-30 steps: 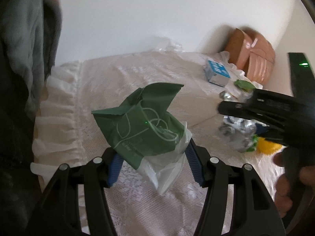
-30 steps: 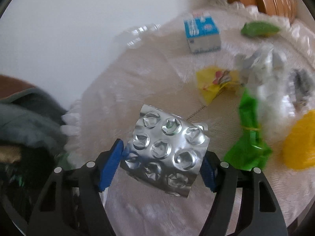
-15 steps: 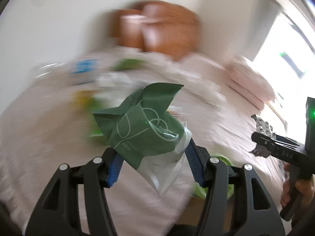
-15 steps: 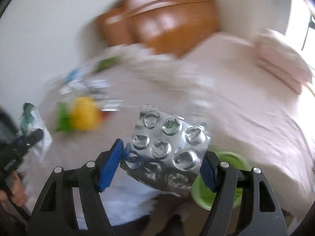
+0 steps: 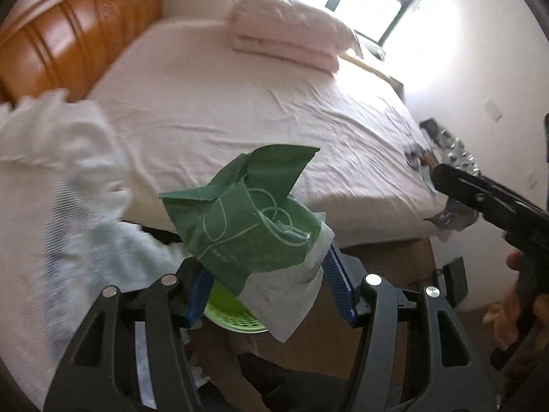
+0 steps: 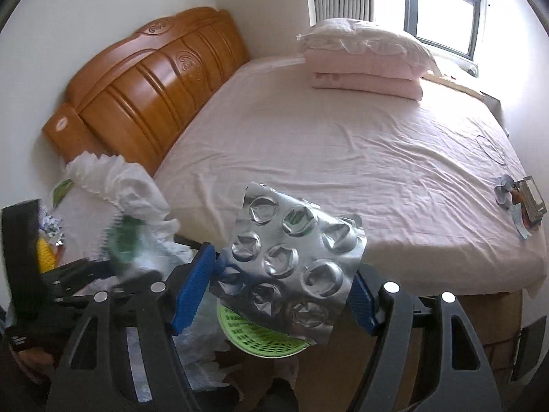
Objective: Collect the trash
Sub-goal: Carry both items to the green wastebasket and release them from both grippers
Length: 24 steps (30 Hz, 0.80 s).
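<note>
left gripper clamps green wrapper | right gripper clamps foil blister sheet | both swung from littered table; green basket, probably the bin, now below jaws | drop next

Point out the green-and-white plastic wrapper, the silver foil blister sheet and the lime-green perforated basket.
Green-and-white plastic wrapper (image 5: 240, 219): left wrist view, printed green face.
Silver foil blister sheet (image 6: 288, 261): right wrist view, centre blister.
Lime-green perforated basket (image 6: 264, 340): right wrist view, mesh below the sheet.

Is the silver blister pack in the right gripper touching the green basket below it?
Cannot tell. In the right wrist view the blister pack, clamped in the right gripper, overlaps the green basket, hiding any gap or contact; it looks held above it.
</note>
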Each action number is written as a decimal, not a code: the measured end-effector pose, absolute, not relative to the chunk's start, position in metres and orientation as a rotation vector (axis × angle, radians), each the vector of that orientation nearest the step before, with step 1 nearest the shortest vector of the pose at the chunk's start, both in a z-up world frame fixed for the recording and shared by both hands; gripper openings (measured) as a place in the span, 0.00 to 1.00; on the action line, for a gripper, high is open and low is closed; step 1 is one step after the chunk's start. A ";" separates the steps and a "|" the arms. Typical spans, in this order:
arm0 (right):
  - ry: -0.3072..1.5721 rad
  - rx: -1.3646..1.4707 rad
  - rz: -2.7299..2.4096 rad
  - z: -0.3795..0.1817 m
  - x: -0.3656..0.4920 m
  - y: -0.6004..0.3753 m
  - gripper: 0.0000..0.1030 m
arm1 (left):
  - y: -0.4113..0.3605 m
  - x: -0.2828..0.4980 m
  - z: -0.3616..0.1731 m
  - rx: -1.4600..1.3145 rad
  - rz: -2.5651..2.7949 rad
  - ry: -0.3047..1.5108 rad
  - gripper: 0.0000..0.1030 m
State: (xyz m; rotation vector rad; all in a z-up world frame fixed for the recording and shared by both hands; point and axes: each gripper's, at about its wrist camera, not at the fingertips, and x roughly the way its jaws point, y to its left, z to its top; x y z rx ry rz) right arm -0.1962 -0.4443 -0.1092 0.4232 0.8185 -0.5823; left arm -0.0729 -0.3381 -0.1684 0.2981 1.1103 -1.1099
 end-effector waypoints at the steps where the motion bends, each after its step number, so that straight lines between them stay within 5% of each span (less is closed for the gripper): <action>1: 0.823 0.423 -0.576 -0.111 -0.198 -0.451 0.70 | -0.347 -0.072 -0.176 0.303 -1.111 1.131 0.55; 5: 0.842 0.428 -0.542 -0.116 -0.209 -0.470 0.70 | -0.371 -0.076 -0.198 0.341 -1.081 1.184 0.59; 7: 0.848 0.423 -0.525 -0.117 -0.207 -0.476 0.70 | -0.374 -0.075 -0.202 0.345 -1.062 1.185 0.78; 12: 0.860 0.411 -0.496 -0.121 -0.198 -0.483 0.70 | -0.375 -0.075 -0.191 0.315 -1.026 1.168 0.93; 24: 0.886 0.395 -0.437 -0.132 -0.172 -0.482 0.71 | -0.350 -0.058 -0.141 0.253 -0.935 1.032 0.92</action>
